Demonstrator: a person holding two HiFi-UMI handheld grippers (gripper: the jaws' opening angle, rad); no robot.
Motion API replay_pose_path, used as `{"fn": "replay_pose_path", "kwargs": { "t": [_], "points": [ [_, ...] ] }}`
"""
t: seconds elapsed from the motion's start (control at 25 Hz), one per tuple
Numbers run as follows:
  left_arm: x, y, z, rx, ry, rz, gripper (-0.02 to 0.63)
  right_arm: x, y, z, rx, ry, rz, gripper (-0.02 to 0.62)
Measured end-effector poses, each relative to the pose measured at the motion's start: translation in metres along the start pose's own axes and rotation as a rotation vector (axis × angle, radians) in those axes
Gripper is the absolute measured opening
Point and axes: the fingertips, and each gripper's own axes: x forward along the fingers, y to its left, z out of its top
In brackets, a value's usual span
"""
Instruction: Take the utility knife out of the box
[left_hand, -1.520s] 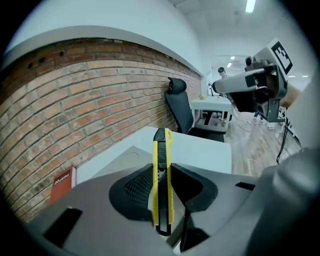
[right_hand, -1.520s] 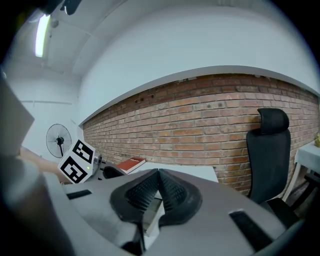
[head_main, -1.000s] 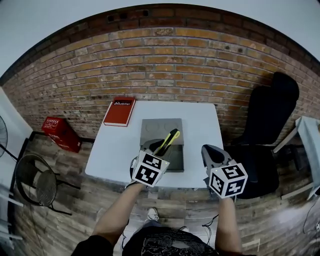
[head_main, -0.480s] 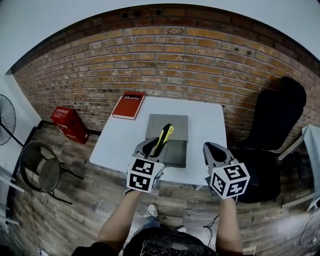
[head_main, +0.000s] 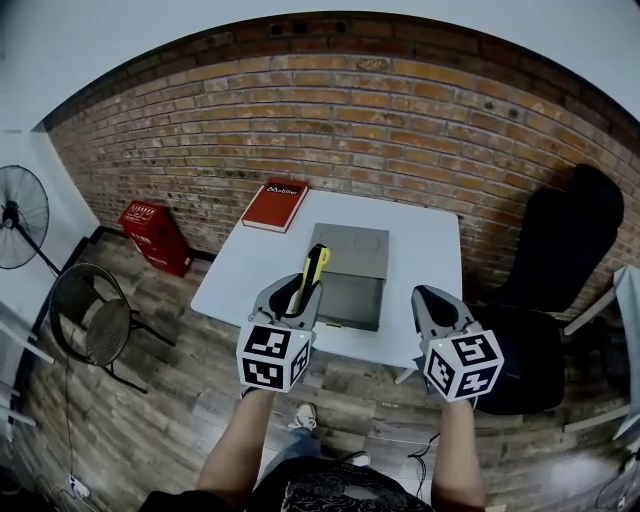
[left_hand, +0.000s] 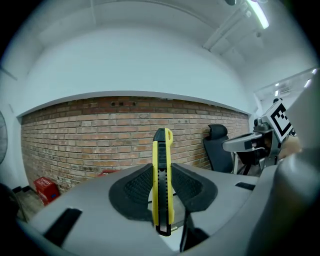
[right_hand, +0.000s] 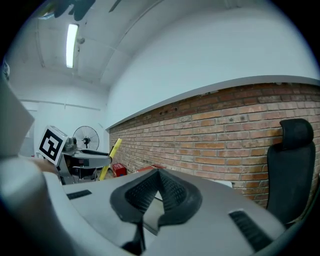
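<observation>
Yellow plastic knife (left_hand: 162, 145) stood pinched between the left gripper's (left_hand: 162, 185) jaws, light and stiff (likely slippery), held mid-handle; the right gripper's (right_hand: 156, 192) jaws were closed, empty.

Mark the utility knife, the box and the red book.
utility knife (left_hand: 162, 185): left gripper view, middle of its body.
box (head_main: 352, 250): head view, upper grey panel.
red book (head_main: 276, 205): head view, middle of the cover.

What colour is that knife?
The utility knife is yellow with a black slider strip, clearest in the left gripper view.
</observation>
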Motion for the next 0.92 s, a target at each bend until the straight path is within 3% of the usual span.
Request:
{"fn": "replay_pose_path", "kwargs": {
  "t": [0.4,0.92],
  "points": [
    [-0.02,0.005,-0.009,-0.06,-0.01,0.046,0.127,-0.01,0.006,-0.005,-0.015,-0.002,0.019,0.018],
    [-0.013,-0.004,-0.008,-0.063,-0.009,0.032,0.127,-0.015,-0.001,-0.001,-0.024,-0.005,0.009,0.018]
  ]
}}
